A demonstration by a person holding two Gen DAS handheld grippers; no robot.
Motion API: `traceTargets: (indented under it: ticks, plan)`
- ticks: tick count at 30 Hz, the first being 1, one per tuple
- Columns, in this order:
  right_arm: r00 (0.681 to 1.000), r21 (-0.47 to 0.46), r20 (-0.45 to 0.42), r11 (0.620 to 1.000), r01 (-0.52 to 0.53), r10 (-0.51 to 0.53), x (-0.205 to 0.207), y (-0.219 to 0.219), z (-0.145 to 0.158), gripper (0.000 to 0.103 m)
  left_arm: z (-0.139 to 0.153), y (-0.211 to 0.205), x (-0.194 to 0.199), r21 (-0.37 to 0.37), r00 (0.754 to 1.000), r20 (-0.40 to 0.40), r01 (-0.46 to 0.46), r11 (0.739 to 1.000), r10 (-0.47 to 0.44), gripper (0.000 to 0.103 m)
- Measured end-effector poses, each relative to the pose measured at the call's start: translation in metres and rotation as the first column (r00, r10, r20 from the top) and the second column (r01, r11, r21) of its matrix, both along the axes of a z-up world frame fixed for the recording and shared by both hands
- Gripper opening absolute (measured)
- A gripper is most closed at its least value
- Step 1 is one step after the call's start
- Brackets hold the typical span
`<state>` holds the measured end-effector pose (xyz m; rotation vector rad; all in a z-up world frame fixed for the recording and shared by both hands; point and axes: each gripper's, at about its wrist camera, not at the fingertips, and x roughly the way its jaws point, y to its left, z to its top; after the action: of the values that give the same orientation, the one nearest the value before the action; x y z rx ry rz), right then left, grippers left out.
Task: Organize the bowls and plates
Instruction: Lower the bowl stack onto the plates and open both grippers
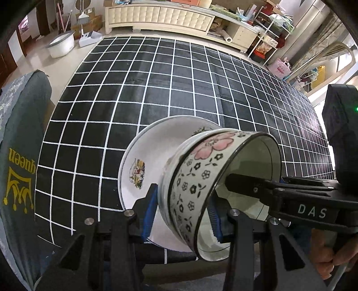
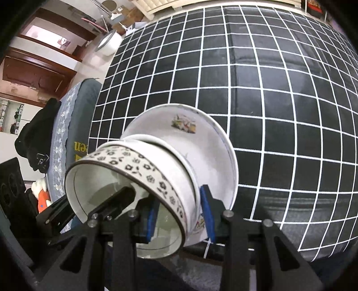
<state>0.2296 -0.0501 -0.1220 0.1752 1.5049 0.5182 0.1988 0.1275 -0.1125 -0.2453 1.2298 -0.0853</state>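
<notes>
A white bowl with black flowers and a pink blossom (image 1: 201,179) sits tilted in a white plate with a floral print (image 1: 138,165) on the black grid cloth (image 1: 156,89). My left gripper (image 1: 182,215) is shut on the bowl's wall, one blue pad inside, one outside. My right gripper (image 2: 181,215) is shut on the same bowl (image 2: 145,170) from the other side, one finger inside the bowl; the plate (image 2: 197,138) lies beneath. The right gripper's black finger shows inside the bowl in the left wrist view.
A grey cushion with gold "queen" print (image 1: 20,170) lies at the cloth's left edge. A white basin (image 1: 60,46) stands on the floor beyond. A cream cabinet (image 1: 161,18) and cluttered shelves (image 1: 270,33) line the far side.
</notes>
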Motion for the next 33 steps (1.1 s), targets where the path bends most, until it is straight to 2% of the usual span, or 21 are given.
traceTargets:
  ticks: [8,12,17,21,28,33]
  plan:
    - [1.0,0.011,-0.024,1.0,0.0,0.0,0.011,-0.002,-0.004,0.04,-0.007,0.006,0.008,-0.02,1.0,-0.006,0.003,1.0,-0.003,0.039]
    - [1.0,0.018,-0.006,1.0,0.001,0.0,0.014,-0.002,-0.004,0.04,-0.01,0.012,0.015,-0.041,1.0,-0.005,-0.01,0.999,0.01,0.039]
    - [0.999,0.003,0.042,1.0,-0.003,0.003,0.017,0.001,-0.003,0.04,-0.009,0.012,0.02,-0.03,1.0,0.022,-0.014,0.999,0.014,0.039]
    - [0.999,0.021,0.042,1.0,0.006,-0.006,0.016,-0.003,-0.004,0.04,-0.009,0.013,0.023,-0.046,1.0,0.006,-0.021,0.999,0.021,0.039]
    - [0.988,-0.028,0.155,1.0,-0.012,0.016,0.006,-0.004,0.013,0.041,0.011,0.016,0.015,-0.033,0.997,0.073,-0.018,0.999,0.02,0.039]
    - [0.976,-0.059,0.216,0.998,-0.025,0.037,-0.005,-0.009,0.024,0.048,0.021,0.016,0.008,-0.004,0.995,0.097,-0.034,0.999,0.034,0.039]
